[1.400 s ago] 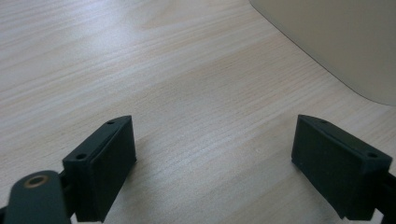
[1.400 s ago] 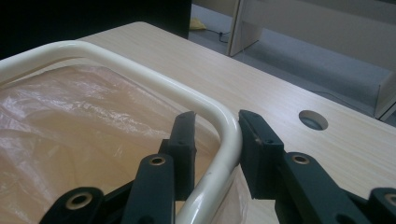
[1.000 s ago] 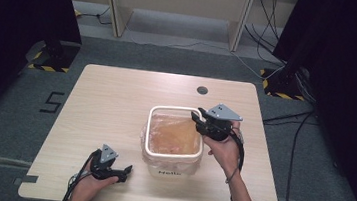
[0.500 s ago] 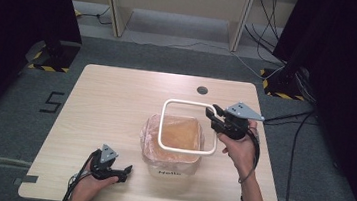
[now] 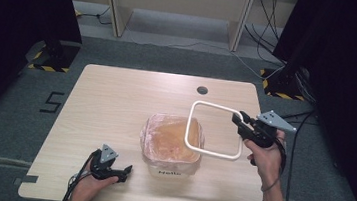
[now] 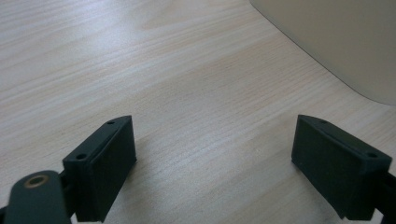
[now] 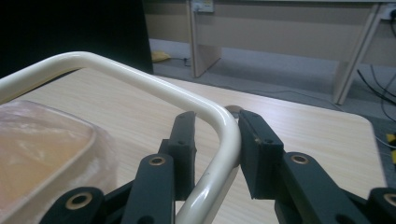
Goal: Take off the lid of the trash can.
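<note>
A cream ring-shaped frame (image 5: 188, 126) hangs tilted in the air over the right half of a tub (image 5: 170, 140) covered with clear wrap. My right gripper (image 5: 238, 123) is shut on the frame's right corner. In the right gripper view the frame's tube (image 7: 140, 77) runs between the two jaws of that gripper (image 7: 219, 140), with the wrapped tub (image 7: 42, 144) at lower left. My left gripper (image 5: 126, 173) lies on the table (image 5: 116, 104) at the front left of the tub. Its jaws stand wide (image 6: 215, 158) with only bare wood between them, and the tub's wall (image 6: 341, 42) is just beyond.
A dark round grommet (image 5: 202, 89) sits in the table near its far edge. Bare wood stretches left of and behind the tub. Cables and black stands lie on the floor past the table's right and left corners.
The right gripper has lifted the cream frame off the tub's top and carried it to the right. The left gripper has stayed where it was.
</note>
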The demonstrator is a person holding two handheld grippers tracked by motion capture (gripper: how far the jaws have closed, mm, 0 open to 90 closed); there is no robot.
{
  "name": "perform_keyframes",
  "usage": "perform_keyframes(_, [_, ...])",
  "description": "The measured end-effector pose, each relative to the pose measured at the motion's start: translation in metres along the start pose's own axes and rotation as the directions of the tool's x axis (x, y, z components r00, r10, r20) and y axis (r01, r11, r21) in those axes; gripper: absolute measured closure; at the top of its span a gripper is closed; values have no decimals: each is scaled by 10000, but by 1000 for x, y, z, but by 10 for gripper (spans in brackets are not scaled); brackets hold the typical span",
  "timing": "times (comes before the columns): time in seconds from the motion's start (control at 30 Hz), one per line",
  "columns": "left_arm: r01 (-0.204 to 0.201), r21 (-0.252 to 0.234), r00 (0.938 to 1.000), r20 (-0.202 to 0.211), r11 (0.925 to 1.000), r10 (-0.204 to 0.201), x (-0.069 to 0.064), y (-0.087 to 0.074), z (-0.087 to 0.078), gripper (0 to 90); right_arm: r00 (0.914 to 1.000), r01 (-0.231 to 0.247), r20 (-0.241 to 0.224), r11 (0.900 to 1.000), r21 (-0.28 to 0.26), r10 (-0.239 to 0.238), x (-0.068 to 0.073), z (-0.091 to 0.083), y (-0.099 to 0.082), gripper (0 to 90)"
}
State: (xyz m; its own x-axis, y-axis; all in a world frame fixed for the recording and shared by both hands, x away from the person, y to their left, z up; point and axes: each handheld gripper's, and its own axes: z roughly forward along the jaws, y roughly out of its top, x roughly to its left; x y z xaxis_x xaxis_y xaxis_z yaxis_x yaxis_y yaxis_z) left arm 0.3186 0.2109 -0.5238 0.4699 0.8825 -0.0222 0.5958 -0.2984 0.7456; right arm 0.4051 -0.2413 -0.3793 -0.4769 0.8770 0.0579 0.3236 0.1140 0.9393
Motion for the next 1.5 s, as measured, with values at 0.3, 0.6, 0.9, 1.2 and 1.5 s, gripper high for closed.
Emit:
perform_keyframes(0.3, [2, 1, 10000, 1, 10000, -2, 0, 0, 0, 127, 9978, -487, 463, 9987, 143, 480, -26, -16, -20, 682])
perform_keyframes(0.6, [0, 0, 10000, -1, 10000, 0, 0, 0, 0, 127, 9913, -854, 1027, 9960, 255, 823, -49, -30, -36, 681])
perform_keyframes(0.9, [5, 0, 10000, 3, 10000, -5, 0, 0, 0, 127, 9867, -1005, 1353, 9924, 712, 902, -62, -26, -58, 681])
perform_keyframes(1.2, [4, -1, 10000, 2, 10000, -4, 0, 0, 0, 128, 9868, -967, 1425, 9864, 1326, 776, -65, -15, -79, 681])
perform_keyframes(1.5, [7, -2, 10000, 1, 10000, -7, 0, 0, 0, 128, 9855, -751, 1640, 9786, 1916, 435, -61, -13, -101, 681])
